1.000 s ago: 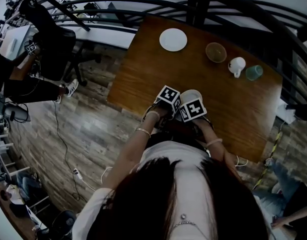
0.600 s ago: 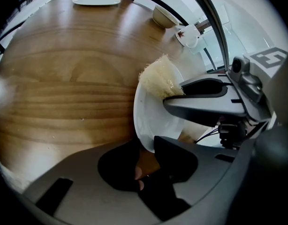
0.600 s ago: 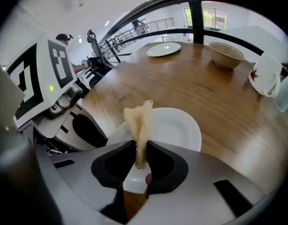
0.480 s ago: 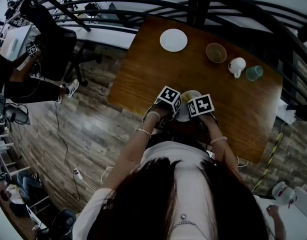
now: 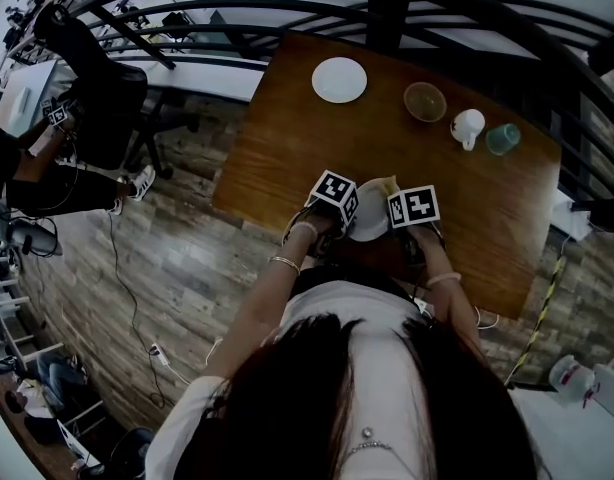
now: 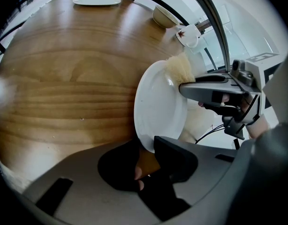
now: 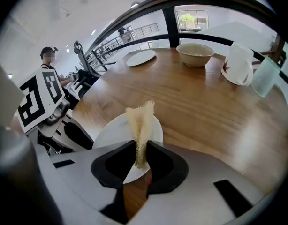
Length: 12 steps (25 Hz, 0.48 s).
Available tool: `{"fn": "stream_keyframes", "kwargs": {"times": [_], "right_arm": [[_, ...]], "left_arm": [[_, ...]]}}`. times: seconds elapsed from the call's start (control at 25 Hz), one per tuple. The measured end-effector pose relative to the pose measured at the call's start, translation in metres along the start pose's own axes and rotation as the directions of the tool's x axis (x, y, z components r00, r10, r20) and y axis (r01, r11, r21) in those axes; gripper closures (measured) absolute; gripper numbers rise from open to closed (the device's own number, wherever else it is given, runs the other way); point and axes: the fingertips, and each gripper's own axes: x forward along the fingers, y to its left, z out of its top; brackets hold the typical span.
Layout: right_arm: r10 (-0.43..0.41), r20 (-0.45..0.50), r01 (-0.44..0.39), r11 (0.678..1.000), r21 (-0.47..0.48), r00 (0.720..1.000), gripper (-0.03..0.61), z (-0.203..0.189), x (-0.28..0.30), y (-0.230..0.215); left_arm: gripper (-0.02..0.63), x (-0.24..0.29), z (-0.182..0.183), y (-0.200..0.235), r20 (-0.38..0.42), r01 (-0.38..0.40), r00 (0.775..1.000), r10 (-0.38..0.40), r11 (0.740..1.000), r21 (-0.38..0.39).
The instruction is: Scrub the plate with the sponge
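While the left gripper (image 6: 146, 150) pinches the lower rim of the white plate (image 6: 158, 107), holding it tilted up over the near edge of the wooden table (image 5: 287, 138), the right gripper (image 7: 141, 159) has its jaws narrowed onto a folded yellow sponge (image 7: 140, 123), whose tip presses against the plate's upper face. Farther across the table sit a second plate (image 5: 339, 79), a bowl (image 5: 425, 101), a white mug (image 5: 467, 126) and a green cup (image 5: 503, 139). Plank flooring (image 5: 167, 268) lies beside the table.

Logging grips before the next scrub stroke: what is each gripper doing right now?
Left gripper: shut on the plate, at its rim.
Right gripper: shut on the sponge.
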Motion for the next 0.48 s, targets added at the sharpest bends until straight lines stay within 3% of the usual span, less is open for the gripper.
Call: {"fn": "stream_keyframes", "kwargs": {"times": [0.48], "right_arm": [[-0.082, 0.048, 0.079, 0.995, 0.057, 0.996, 0.489, -0.005, -0.019, -0.027]], "left_arm": [[0.503, 0.001, 0.001, 0.0, 0.007, -0.011, 1.0, 0.011, 1.0, -0.007]]}}
